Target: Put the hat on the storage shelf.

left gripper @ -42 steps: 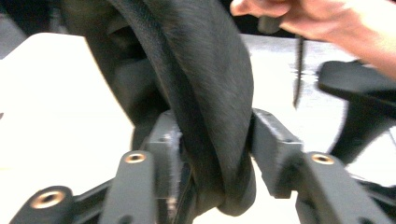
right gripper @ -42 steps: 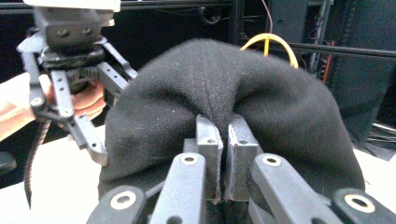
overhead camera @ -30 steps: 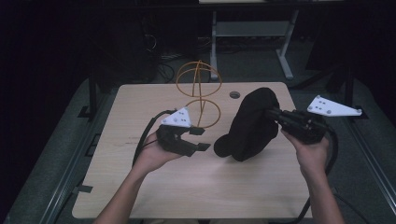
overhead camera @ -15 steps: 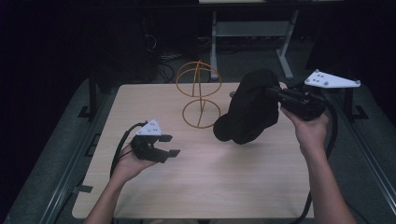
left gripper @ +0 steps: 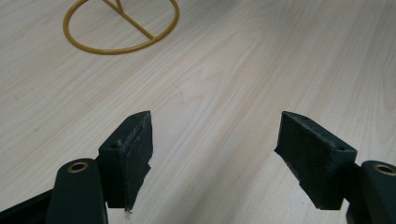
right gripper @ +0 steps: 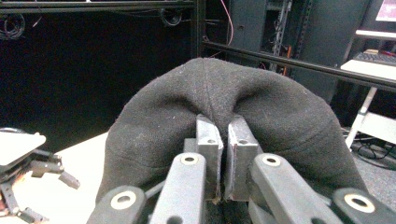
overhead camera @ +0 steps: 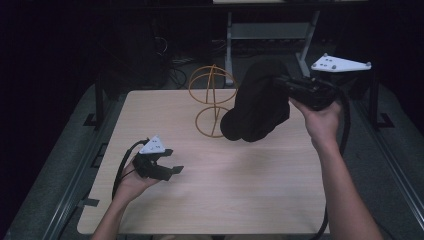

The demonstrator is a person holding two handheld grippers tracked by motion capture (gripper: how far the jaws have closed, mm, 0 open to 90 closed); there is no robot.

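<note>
hat [overhead camera: 257, 102] is hanging pinched in right gripper [overhead camera: 280, 82], just right of wire stand [overhead camera: 212, 100]; left gripper [overhead camera: 172, 171], jaws just opening, is idling empty, farther off.

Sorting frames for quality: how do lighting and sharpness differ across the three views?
High view: dim, dark surroundings, the black hat nearly featureless. Left gripper view: bright, table grain sharp, near pads slightly soft. Right gripper view: hat's knit crisp, background dark, a pale blown-out patch at left.

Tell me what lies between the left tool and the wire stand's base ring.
Bare wood of the table: in the left gripper view nothing lies between the open left tool and the wire stand.
</note>
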